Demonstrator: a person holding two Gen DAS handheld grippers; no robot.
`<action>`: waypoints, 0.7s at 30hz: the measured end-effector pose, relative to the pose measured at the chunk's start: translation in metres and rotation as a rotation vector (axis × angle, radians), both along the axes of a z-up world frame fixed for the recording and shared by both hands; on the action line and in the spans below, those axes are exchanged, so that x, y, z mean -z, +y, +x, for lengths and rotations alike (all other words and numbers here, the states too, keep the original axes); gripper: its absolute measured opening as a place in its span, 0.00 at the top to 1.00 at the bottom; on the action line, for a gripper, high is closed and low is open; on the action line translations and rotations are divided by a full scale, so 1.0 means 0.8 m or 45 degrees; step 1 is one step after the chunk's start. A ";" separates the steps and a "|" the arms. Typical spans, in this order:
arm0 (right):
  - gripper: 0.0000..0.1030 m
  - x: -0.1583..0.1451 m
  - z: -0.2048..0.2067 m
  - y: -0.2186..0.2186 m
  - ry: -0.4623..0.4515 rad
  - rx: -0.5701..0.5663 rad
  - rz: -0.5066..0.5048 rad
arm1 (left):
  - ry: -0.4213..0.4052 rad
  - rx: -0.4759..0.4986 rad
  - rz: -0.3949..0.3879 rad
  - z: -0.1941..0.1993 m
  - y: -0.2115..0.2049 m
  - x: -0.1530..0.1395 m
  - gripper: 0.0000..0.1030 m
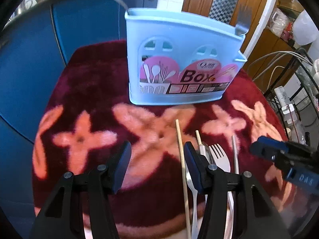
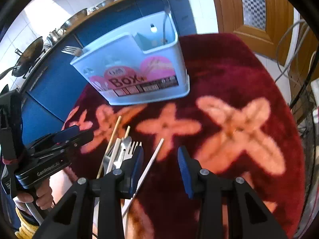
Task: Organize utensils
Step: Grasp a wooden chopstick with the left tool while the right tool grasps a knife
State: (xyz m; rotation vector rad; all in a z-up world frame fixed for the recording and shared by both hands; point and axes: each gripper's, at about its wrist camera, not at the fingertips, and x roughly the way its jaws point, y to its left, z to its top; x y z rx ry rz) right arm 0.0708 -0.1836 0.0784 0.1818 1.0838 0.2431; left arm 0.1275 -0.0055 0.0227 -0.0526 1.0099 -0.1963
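- Two claws hang over the utensil pile, which lies near the blue box, on the rug in front of it.
- My left gripper stands about half open, holding nothing; its right finger crowds the wooden chopstick, so I could nudge it aside.
- My right gripper is partly open, empty, straddling the metal chopstick; closing carelessly may snag the fork too.

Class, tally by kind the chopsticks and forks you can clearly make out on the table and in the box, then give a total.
Wooden chopsticks: 2
Metal chopstick: 1
Forks with prongs showing: 2, one on the cloth, one in the box
Total: 5
The other overlapping cutlery in the pile cannot be told apart.
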 end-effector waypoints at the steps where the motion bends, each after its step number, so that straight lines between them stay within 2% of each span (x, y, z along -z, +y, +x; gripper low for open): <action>1: 0.62 0.004 0.000 0.001 0.007 0.005 0.001 | 0.006 0.001 -0.005 0.003 0.000 0.003 0.46; 5: 0.63 0.021 0.004 0.002 0.054 0.033 0.037 | 0.040 -0.002 -0.022 0.017 -0.002 0.017 0.46; 11: 0.75 0.037 0.013 0.002 0.087 0.052 0.051 | 0.064 0.039 -0.026 0.029 -0.010 0.029 0.46; 21: 0.84 0.044 0.029 0.015 0.077 0.044 -0.010 | 0.086 0.065 -0.019 0.040 -0.026 0.041 0.67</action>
